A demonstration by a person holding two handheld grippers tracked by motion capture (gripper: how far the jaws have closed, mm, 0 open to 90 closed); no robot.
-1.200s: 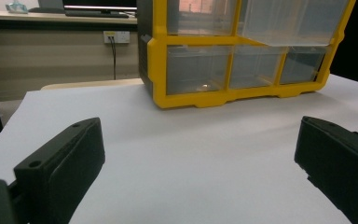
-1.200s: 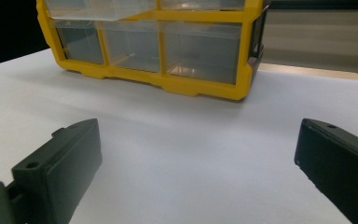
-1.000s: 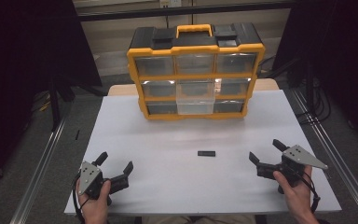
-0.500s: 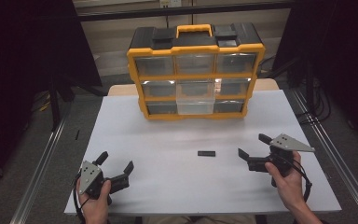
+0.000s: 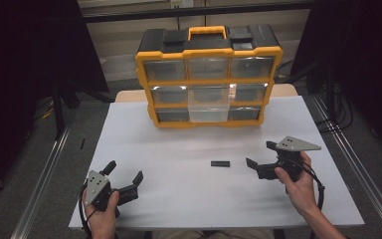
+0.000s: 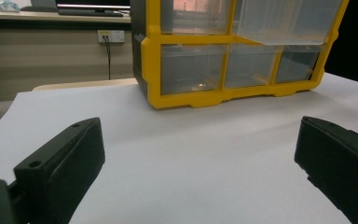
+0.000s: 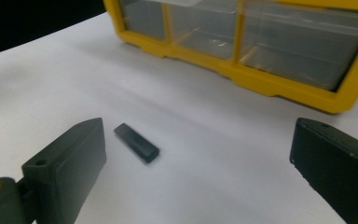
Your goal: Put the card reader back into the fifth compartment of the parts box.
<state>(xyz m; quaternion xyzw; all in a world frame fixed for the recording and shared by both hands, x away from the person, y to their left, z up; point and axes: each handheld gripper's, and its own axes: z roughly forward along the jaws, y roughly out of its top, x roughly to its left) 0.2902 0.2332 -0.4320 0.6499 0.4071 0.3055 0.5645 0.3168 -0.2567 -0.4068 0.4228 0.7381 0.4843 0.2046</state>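
resting low at the near left of the white table, the left gripper has its jaws spread wide with nothing between them. a small black bar lies flat mid-table, in front of the yellow drawer organizer. just right of the bar, the right gripper points toward it, jaws apart and not touching it.

The room was pretty dim, with a beige wall carrying a white power outlet, grey floor beside the white-topped table, and a metal rail along the left.
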